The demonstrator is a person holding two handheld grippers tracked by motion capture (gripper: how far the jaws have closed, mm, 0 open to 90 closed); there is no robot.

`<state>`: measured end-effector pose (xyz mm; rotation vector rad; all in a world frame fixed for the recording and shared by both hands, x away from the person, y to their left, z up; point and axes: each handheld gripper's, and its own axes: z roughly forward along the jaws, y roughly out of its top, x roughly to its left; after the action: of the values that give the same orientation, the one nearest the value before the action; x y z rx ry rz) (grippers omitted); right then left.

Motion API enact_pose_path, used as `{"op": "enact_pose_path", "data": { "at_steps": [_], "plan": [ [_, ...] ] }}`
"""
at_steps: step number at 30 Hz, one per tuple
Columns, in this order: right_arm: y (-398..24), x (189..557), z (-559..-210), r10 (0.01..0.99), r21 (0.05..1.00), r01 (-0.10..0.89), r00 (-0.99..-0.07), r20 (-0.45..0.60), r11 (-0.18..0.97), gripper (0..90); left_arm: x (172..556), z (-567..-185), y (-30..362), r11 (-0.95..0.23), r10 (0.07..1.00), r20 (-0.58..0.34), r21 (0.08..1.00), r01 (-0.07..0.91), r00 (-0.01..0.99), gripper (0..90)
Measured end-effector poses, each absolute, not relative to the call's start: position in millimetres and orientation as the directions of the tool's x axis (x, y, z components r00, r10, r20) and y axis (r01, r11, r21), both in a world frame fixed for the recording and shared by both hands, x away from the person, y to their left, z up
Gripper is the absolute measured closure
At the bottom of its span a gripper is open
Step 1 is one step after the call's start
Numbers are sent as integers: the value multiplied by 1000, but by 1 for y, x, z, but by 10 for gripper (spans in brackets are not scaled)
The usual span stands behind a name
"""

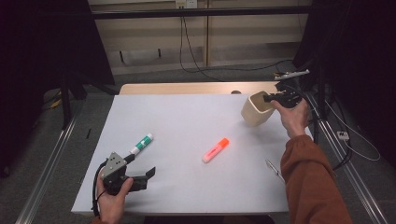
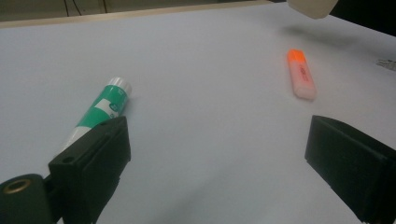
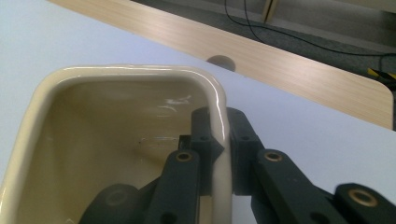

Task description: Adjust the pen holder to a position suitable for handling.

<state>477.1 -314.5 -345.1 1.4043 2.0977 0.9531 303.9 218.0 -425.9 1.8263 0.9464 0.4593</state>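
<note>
At the far right of the white table (image 1: 187, 121), the right gripper (image 1: 275, 98) pinches the wall of a cream, square-mouthed ceramic cup (image 1: 256, 110), one jaw inside and one outside, as the right gripper view shows (image 3: 219, 140). The cup hangs tilted, seemingly lifted clear of the tabletop. The left gripper (image 1: 140, 171) rests at the near left with jaws spread and nothing between them, just beside a green-and-white capped tube (image 1: 141, 143).

To carry the cup well, the grip probably needs to stay firm on that thin rim, the wrist kept level enough that the glazed wall does not slide out between the jaws, and the cup set down flat rather than on an edge.

On the table: one cup, one green-and-white tube, one pale pink highlighter with an orange cap (image 1: 215, 150) lying near the middle, and one slim silver pen (image 1: 274, 170) at the near right edge. Two grippers are at work.
</note>
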Motion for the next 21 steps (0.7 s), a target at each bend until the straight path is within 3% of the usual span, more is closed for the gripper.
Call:
{"op": "enact_pose_path", "data": {
  "at_steps": [21],
  "plan": [
    [-266, 459, -335, 802, 794, 483, -597, -10, 370, 837, 304, -426, 218, -213, 771, -96, 893, 396, 630, 66]
  ]
}}
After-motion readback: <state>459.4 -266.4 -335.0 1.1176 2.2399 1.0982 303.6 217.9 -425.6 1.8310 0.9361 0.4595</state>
